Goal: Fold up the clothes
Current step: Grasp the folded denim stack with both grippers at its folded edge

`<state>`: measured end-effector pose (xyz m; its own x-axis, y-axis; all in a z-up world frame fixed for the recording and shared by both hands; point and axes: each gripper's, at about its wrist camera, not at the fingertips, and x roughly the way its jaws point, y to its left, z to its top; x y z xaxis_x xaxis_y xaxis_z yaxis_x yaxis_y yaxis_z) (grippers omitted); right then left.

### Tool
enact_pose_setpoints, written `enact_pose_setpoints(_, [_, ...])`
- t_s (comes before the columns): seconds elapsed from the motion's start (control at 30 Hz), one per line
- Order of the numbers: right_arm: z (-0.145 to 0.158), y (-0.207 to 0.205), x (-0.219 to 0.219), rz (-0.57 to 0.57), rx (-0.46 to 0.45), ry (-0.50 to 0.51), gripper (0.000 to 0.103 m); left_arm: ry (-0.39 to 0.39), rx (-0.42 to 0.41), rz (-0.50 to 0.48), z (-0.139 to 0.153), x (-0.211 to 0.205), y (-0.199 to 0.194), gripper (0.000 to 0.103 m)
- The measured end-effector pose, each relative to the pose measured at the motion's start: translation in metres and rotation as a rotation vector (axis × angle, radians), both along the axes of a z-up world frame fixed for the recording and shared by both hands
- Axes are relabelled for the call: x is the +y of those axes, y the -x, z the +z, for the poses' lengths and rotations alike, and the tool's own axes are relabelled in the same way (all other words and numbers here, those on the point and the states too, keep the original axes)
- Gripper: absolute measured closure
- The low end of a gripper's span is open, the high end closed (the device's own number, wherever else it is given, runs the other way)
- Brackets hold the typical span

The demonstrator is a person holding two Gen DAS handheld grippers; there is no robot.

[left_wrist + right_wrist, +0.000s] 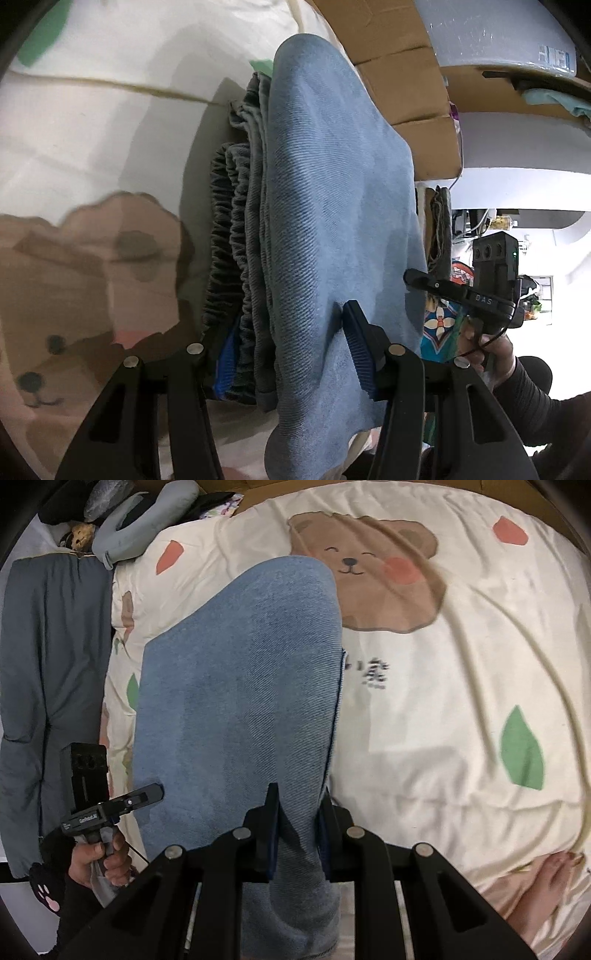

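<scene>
Your blue denim jeans [240, 709] are folded into thick layers, gathered elastic waistband [225, 236] exposed at the side, lifted above the bear-print bedsheet [443, 701].

Jeans [240, 701] on bedsheet [424, 720], pillow [48, 672] left.

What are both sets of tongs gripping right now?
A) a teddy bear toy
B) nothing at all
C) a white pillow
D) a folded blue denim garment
D: the right tongs pinch the blue denim garment between their pads, and the left tongs clamp the same folded bundle, above the bear-print bedding.
</scene>
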<state>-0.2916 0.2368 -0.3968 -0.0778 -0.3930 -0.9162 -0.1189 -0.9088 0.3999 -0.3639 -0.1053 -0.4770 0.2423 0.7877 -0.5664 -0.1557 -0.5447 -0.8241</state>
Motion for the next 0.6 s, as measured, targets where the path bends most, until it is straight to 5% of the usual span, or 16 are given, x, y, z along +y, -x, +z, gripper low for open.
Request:
enact_pose_setpoints(0.43, [-0.032,0.0,0.005,-0.035,-0.054,-0.047,0.086,-0.056,-0.034,-0.021,0.003,0.02,-0.012,0.051])
enact_pose_setpoints(0.6, [-0.057,0.007,-0.003,-0.042,-0.085,-0.064,0.085,0.026,0.001,-0.033,0.008,0.011,-0.008,0.05])
